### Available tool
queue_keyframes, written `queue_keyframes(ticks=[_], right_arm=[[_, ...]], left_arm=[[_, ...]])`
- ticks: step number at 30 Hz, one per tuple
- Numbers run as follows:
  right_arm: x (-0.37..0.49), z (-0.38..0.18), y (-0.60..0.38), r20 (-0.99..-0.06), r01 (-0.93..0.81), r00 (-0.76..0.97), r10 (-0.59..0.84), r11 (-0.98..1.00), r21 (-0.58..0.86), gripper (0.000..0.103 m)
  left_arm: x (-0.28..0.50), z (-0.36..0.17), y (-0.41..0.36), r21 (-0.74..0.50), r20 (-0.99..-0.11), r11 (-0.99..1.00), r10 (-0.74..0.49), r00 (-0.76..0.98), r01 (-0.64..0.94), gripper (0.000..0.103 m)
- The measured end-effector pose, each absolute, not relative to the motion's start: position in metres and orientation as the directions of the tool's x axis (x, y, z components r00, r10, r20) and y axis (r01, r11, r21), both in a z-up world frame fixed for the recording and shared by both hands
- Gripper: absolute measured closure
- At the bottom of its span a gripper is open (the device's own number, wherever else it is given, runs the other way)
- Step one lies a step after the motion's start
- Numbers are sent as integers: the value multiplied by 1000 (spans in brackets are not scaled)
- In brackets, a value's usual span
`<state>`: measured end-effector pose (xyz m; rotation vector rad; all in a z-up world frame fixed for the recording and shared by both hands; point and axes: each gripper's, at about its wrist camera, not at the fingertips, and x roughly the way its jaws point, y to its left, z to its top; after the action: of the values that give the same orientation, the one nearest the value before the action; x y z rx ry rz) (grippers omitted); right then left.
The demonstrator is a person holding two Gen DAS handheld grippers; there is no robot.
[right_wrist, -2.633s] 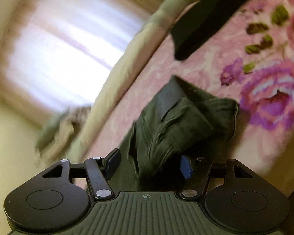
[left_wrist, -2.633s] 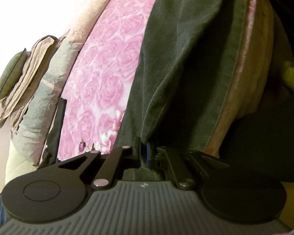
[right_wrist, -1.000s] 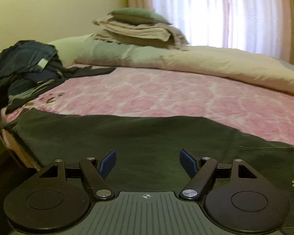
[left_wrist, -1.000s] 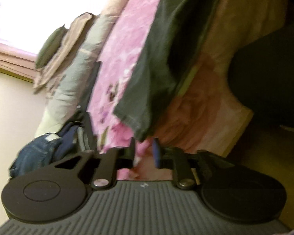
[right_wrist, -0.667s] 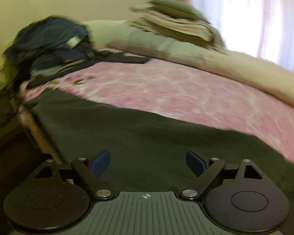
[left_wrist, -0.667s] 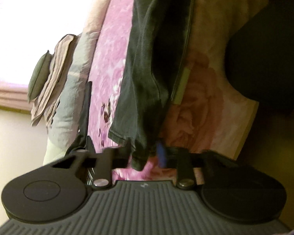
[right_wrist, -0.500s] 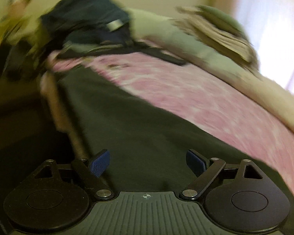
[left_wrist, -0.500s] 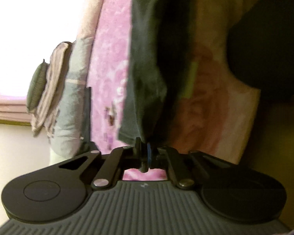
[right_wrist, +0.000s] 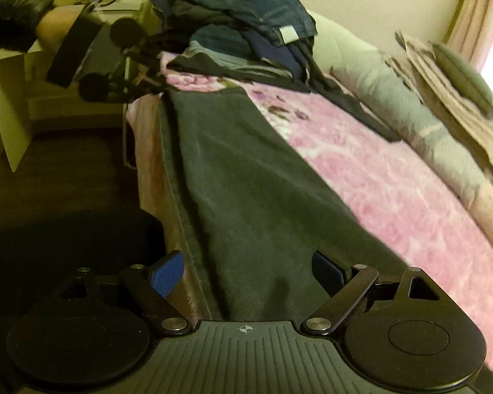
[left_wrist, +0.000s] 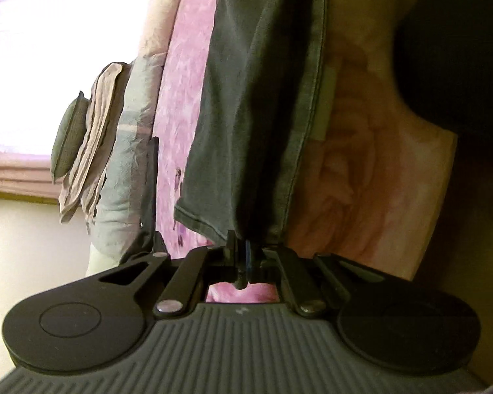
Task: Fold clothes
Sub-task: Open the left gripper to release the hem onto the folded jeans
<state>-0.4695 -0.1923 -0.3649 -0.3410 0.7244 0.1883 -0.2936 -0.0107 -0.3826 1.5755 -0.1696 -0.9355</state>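
Observation:
Dark olive trousers (right_wrist: 246,184) lie stretched along the near edge of the pink rose bedspread (right_wrist: 394,190). My left gripper (left_wrist: 243,256) is shut on the hem end of the trousers (left_wrist: 246,115); it also shows at the far end in the right wrist view (right_wrist: 154,80). My right gripper (right_wrist: 248,271) is open, its blue pads (right_wrist: 167,275) spread on either side of the trousers' near end, with nothing held.
A heap of dark blue clothes (right_wrist: 246,26) lies at the bed's far end. A grey-green duvet (right_wrist: 394,98) with folded beige cloths and a green cushion (right_wrist: 460,75) lies along the far side. A white cabinet (right_wrist: 6,98) stands by the dark floor on the left.
My left gripper closed on the trouser hem after being open a second ago. My right gripper stayed open and swung left along the trousers toward the bed edge.

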Motion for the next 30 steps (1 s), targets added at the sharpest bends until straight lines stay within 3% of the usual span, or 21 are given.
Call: queue_keyframes(ticks=[8,11,16,21,27,30], right_arm=[[-476,-373,-208,-699,-217,715,21,957,-194,15],[-492,-367,-226,-693,-133,721,6,983,-130,15],[-544,-347,-273,-638,102,766,-87,995,-13,15],[-601,-345,-324,-640,400,720,-268,914,67,15],[-677,-357,-356,-700,589,600,-387,806,58,16],[-705,-351,-358,-698,616,593,-402,784,72,16]], left_arm=[[-287,-381,-9,877,-477,-269,-591,651,398,100],[-289,-376,-5,879,-473,-270,-588,656,392,95],[-284,-365,6,879,-474,-239,-540,696,412,90],[-277,-330,2,865,-451,-41,-499,740,499,90],[-299,-303,-50,830,-456,-16,-596,661,558,89],[-313,-293,-95,794,-471,-38,-670,574,607,79]])
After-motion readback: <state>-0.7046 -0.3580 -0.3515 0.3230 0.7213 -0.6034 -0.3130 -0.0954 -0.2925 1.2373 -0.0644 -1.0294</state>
